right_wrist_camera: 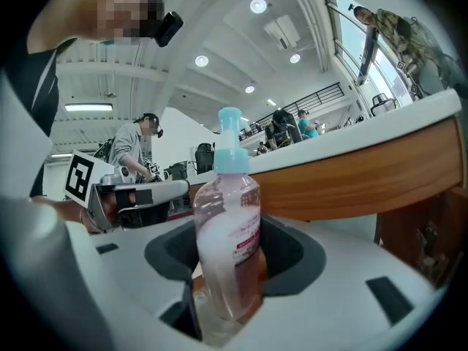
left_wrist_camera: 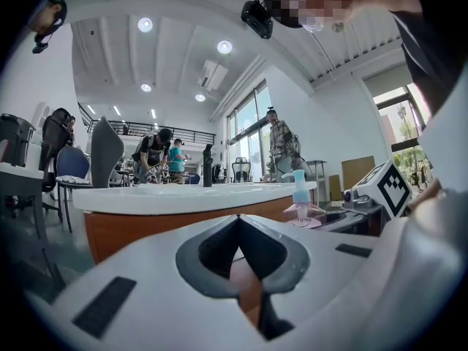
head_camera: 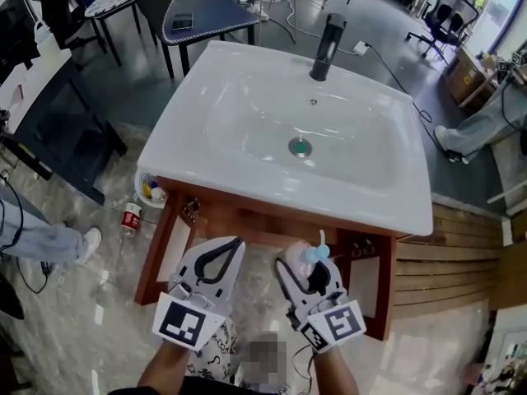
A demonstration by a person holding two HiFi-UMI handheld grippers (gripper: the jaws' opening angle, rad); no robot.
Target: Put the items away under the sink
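Sink front: pump bottle upright

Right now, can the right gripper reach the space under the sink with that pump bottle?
Probably yes. The right gripper, shut on the pump bottle, faces the open front between the wooden legs; nothing visible blocks it.

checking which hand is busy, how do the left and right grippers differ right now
The right gripper is shut on a pink pump bottle that stands upright between its jaws; the left gripper holds nothing. The left gripper's jaws meet at the tips; the right gripper's stand apart around the bottle. Both point towards the wooden stand under the sink.
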